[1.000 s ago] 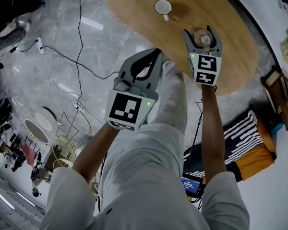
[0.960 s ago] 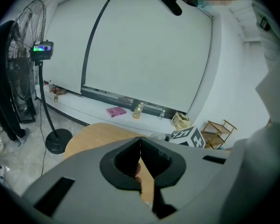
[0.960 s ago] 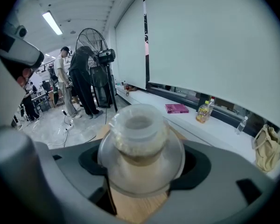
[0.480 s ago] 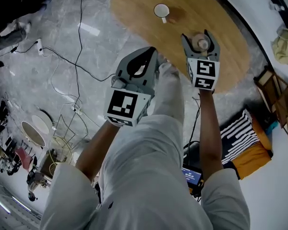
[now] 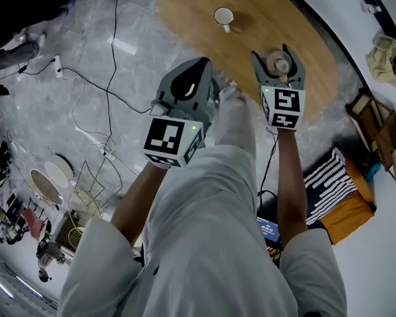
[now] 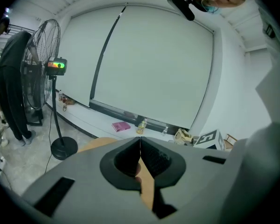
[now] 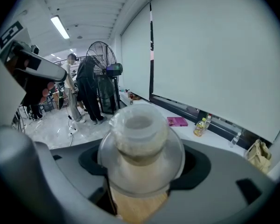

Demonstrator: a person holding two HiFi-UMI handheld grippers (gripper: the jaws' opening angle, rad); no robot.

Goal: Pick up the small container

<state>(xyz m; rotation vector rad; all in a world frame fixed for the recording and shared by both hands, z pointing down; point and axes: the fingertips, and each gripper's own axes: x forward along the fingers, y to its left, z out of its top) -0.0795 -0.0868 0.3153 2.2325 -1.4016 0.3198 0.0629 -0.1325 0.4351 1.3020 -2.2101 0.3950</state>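
My right gripper (image 5: pixel 276 57) has come up a bit, clamped on the small clear lidded plastic container (image 7: pixel 140 125) above the oval wooden table (image 5: pixel 251 35), left gripper (image 6: pixel 140 146) pinched closed, so I'd lift slow and level.

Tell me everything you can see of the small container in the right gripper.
The container is a small clear plastic jar with a translucent whitish cap, narrower than its rounded body, and something tan-looking inside. It stands upright, clamped at its sides between the jaws of the right gripper, above the wooden table. Nothing else touches it.
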